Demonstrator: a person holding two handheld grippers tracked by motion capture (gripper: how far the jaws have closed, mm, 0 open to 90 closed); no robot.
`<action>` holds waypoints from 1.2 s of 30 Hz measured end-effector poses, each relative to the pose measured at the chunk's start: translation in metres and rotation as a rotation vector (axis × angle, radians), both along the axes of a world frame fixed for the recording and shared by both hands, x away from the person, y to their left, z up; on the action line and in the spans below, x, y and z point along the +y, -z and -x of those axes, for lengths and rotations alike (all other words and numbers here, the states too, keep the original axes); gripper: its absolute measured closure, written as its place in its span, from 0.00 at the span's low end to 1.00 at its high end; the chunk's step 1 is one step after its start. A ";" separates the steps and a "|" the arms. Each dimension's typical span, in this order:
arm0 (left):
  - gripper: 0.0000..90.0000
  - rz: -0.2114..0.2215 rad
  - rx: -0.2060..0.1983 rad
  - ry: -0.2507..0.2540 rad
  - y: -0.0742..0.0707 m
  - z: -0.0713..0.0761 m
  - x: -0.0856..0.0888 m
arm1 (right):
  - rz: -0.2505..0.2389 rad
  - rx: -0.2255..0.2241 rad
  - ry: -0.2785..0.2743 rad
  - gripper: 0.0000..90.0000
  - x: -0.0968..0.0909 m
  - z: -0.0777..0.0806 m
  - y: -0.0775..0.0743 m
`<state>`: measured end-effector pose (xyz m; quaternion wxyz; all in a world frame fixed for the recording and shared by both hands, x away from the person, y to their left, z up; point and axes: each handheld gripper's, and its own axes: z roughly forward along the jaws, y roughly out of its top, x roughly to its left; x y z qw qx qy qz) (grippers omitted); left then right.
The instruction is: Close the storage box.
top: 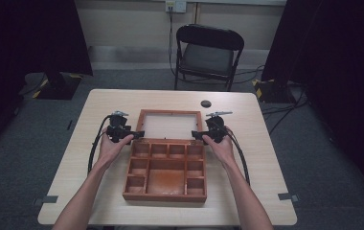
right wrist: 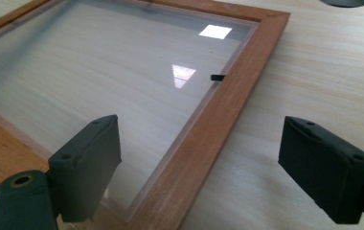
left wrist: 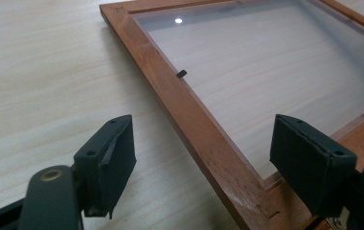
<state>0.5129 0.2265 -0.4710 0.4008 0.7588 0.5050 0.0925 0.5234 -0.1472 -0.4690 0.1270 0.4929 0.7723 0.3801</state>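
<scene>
A brown wooden box [top: 165, 170] with several compartments lies open in the middle of the table. Its glass-paned lid [top: 170, 124] lies flat behind it. My left gripper [top: 138, 134] is open, its jaws straddling the lid's left frame rail [left wrist: 194, 120] near the hinge side. My right gripper [top: 195, 135] is open too, and its jaws straddle the lid's right frame rail [right wrist: 209, 129]. Neither pair of jaws touches the wood. In the left gripper view my left gripper [left wrist: 204, 163] is seen close up, and my right gripper [right wrist: 199, 167] in the right gripper view.
A small dark round object [top: 205, 103] sits on the table behind the lid. A black folding chair [top: 208, 55] stands beyond the far table edge. Bare tabletop [top: 266, 158] lies to either side of the box.
</scene>
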 end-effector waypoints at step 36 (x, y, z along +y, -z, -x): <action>0.19 0.074 0.083 0.032 0.007 -0.018 -0.008 | -0.250 0.161 -0.040 0.22 0.000 -0.021 0.017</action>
